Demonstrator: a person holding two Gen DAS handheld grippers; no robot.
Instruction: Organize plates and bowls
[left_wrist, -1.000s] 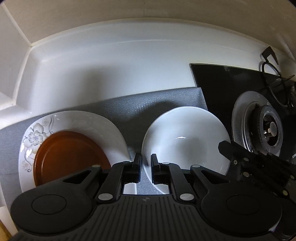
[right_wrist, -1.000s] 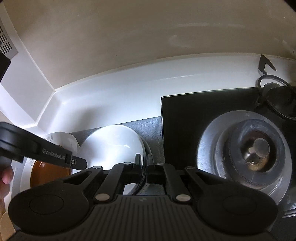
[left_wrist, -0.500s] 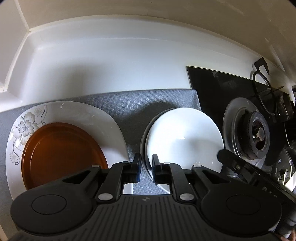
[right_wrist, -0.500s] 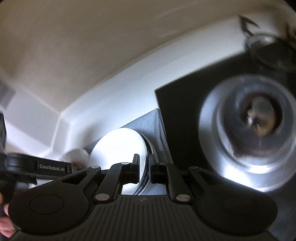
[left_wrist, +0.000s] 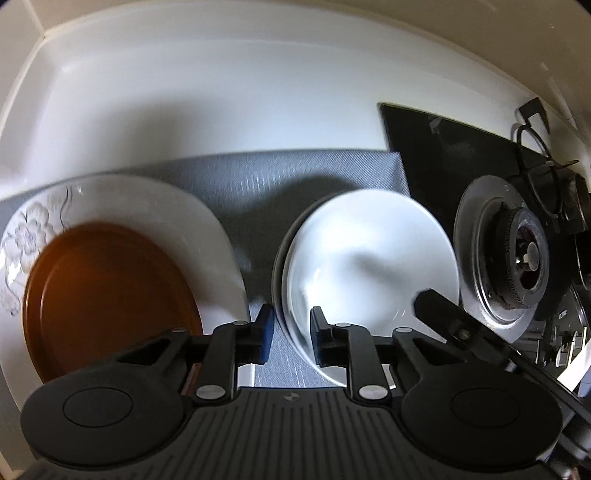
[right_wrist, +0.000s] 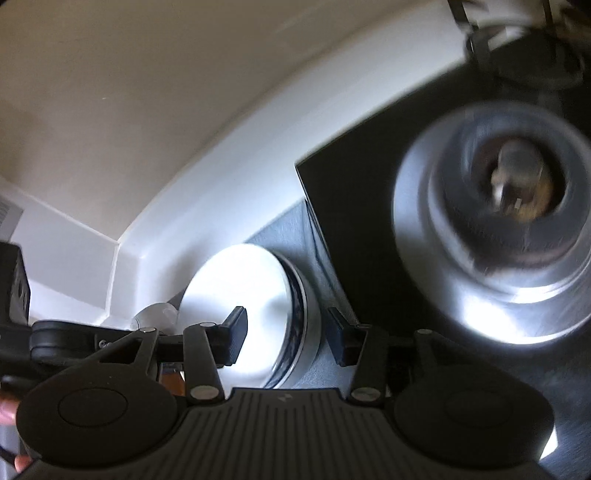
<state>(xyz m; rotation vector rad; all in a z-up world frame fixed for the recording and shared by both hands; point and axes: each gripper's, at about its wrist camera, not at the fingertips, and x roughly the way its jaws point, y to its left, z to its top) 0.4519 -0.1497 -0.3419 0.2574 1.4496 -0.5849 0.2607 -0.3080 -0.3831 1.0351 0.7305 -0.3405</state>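
- While the left tool (left_wrist: 290, 332) sits low at the near edge of the grey mat (left_wrist: 258, 184), its fingers stand a little apart with the near-left rim of the white bowl (left_wrist: 369, 266) between them; whether the pads press the rim I cannot tell, as the bowl is blurred.
- That white bowl sits nested in a second bowl whose darker rim (left_wrist: 277, 254) shows along its left side, and both rest on the mat just left of the black stove top (left_wrist: 436, 147).
- Left of the bowls, well apart from them, a brown plate (left_wrist: 107, 295) lies on a larger white flowered plate (left_wrist: 155, 206), also on the mat.
- Over the bowl's right edge in the left wrist view reaches the right tool (left_wrist: 439, 310), seen from the side.
- From the right wrist view, the right tool (right_wrist: 284, 336) has its fingers spread wide, with the right rim of the stacked bowls (right_wrist: 240, 291) between them and neither pad touching.
- One blue-patterned band (right_wrist: 295, 295) shows on the outer bowl below the white one.
- Beyond the mat, the white counter (left_wrist: 184, 110) curves up into the wall, and a metal burner (right_wrist: 509, 214) sits on the stove top at right, blurred.
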